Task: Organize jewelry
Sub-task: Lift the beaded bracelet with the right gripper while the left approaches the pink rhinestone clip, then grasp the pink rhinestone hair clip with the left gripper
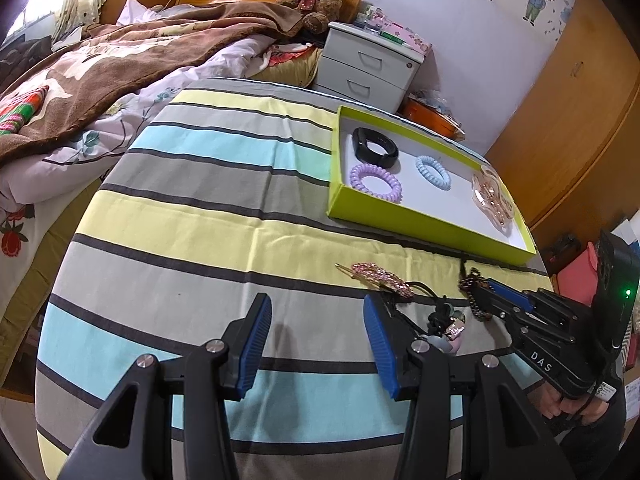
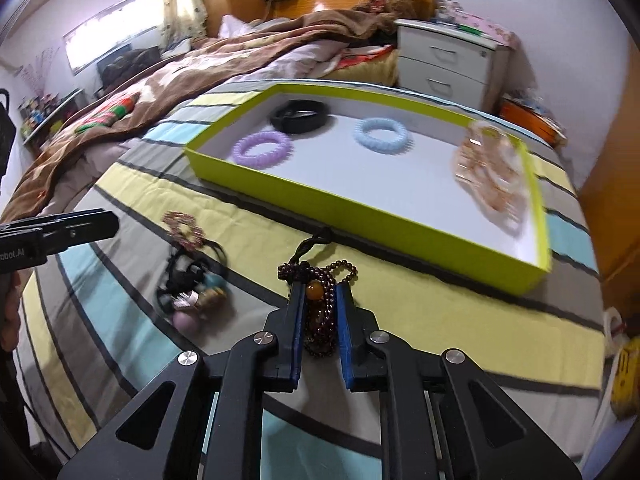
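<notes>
1. Left wrist view: the left claw [image 1: 316,344] hangs open and empty over the striped cloth [image 1: 192,216] on the desk. At about two o'clock from it sits the green tray [image 1: 424,229], which holds a black band [image 1: 374,147], a purple hair tie [image 1: 376,182], a blue hair tie [image 1: 433,172] and a pink clip [image 1: 490,196].

2. Same view: a pink beaded clip [image 1: 380,276] lies on the cloth just past the left claw at one o'clock, and a heap of dark ties and charms [image 1: 446,320] lies beside the claw's right finger. At three o'clock the right claw [image 1: 480,294] reaches in, with dark beads at its tip.

3. Right wrist view: the right claw [image 2: 319,300] is closed on a dark bead bracelet [image 2: 320,312] with an amber bead, which sits between the blue pads and low over the cloth. The tray [image 2: 360,220] lies at twelve to one o'clock, just beyond the bracelet's cord.

4. Step in hand, as judged: the bracelet has been gripped and is ready to carry.

5. The next move calls for lifting the bracelet clear of the tray's near wall and setting it on a bare patch of the white floor, away from the pink clip [image 2: 492,172].
</notes>
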Tool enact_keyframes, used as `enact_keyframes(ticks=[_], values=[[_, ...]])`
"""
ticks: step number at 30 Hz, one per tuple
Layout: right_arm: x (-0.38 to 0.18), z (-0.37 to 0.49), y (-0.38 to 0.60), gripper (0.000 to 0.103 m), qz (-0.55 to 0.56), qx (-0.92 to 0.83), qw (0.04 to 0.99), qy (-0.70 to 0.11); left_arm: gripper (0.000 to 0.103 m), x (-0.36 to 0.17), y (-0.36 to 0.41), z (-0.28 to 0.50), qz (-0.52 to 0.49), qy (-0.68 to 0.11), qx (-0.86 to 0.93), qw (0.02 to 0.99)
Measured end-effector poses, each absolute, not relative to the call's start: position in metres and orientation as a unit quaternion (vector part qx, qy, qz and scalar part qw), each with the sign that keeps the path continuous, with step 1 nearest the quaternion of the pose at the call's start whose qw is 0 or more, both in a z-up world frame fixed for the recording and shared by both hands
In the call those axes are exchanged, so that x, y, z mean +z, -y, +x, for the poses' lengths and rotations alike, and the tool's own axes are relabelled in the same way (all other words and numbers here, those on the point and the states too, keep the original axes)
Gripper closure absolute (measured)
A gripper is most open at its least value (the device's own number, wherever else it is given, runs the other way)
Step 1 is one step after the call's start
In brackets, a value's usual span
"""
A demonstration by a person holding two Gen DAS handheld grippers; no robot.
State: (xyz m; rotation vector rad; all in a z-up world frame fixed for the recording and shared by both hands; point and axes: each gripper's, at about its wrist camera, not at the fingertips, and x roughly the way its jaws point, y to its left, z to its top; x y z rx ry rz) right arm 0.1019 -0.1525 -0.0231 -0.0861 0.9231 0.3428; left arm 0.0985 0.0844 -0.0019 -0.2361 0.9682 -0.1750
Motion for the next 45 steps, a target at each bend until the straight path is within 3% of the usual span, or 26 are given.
enact_keyframes(ticks=[12, 37, 40, 42, 45], values=[[-0.021, 0.072, 0.197, 0.088, -0.005, 0.099, 0.894, -0.437, 0.053, 0.003, -0.046, 0.096, -0.086, -0.466, -0.152, 0.867], [-0.022, 0.066, 0.205, 0.088, 0.021, 0.107, 0.894, -0.436, 0.054, -0.017, -0.022, 0.135, -0.042, -0.485, -0.091, 0.869], [-0.022, 0.066, 0.204, 0.088, 0.024, 0.108, 0.893, -0.436, 0.064, -0.017, -0.022, 0.134, -0.041, -0.479, -0.096, 0.871], [-0.022, 0.066, 0.205, 0.088, 0.025, 0.109, 0.893, -0.436, 0.078, -0.015, -0.024, 0.134, -0.044, -0.476, -0.095, 0.873], [-0.021, 0.066, 0.205, 0.088, 0.028, 0.110, 0.893, -0.436, 0.081, -0.013, -0.030, 0.135, -0.047, -0.475, -0.092, 0.874]])
